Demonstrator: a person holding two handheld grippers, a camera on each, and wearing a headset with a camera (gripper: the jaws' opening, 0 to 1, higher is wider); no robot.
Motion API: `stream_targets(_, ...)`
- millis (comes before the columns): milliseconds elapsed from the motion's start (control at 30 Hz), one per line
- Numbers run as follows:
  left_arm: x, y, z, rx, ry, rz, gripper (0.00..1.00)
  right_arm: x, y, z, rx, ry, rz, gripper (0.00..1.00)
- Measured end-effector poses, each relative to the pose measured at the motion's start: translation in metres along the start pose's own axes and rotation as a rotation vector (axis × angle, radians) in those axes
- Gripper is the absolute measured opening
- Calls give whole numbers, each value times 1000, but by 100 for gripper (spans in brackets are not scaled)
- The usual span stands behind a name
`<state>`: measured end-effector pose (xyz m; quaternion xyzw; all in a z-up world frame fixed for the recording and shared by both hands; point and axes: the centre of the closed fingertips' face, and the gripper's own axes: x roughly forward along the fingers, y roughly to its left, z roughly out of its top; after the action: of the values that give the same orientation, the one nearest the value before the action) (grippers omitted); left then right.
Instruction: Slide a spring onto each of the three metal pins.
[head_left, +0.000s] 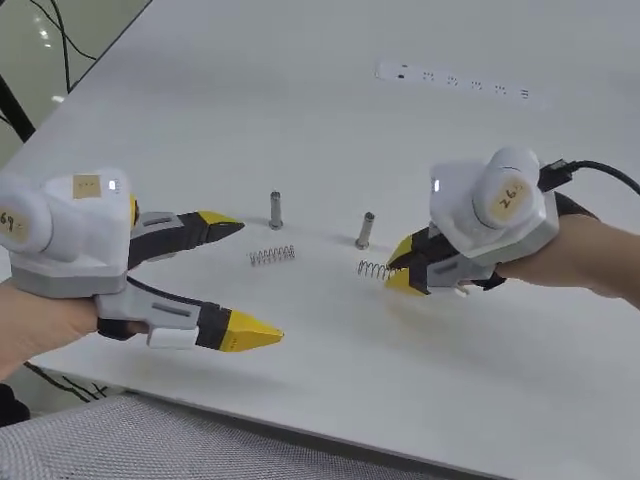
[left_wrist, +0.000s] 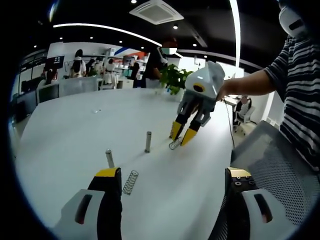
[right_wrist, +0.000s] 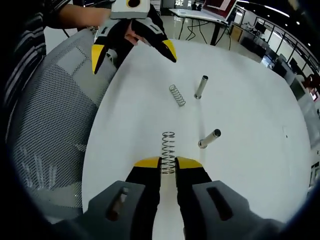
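Springs: two counted, neither on a pin yet.

- Spring 1 (right_wrist: 168, 150): clamped by one end between the shut jaws of the right gripper (right_wrist: 168, 162). It sticks straight out ahead of the tips, low over the bench (head_left: 400, 130). Cannot tell whether it is lifted clear of the surface.
- Spring 2 (head_left: 272, 255): lies flat and loose on the bench, touching nothing, on the near-edge side of the pins.
- Pins: two seen, pin A (head_left: 276, 210) and pin B (head_left: 366, 230). Both stand upright mid-bench and both are bare. Pin B is just beside the free end of spring 1.
- Left gripper (head_left: 258, 282): jaws spread wide, grasping nothing, hanging above the bench toward its near edge, with spring 2 just ahead of it.
- Power strip (head_left: 455, 82) lies toward the far edge, well apart from the work.

Progress, judged: zero pins sleeved. The first spring is gripped but lies roughly along the bench, so it needs tipping up to line its bore with pin B before sliding down. Spring 2 then goes on pin A.
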<state>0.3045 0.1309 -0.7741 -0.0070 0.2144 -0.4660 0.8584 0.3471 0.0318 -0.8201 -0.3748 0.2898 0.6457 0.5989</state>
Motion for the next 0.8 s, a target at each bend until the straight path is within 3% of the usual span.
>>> stream_targets(400,26,-12,5,27,30,-84,74,-12,17,2,4,-17,-5,13)
stream_targets(700,50,-20,15,54,35,-142,65,-17,28,6,-18,-17,-2,13)
stream_targets(800,59,-28,13,66,48,-171,61,-17,32,4,-24,-10,-3,13)
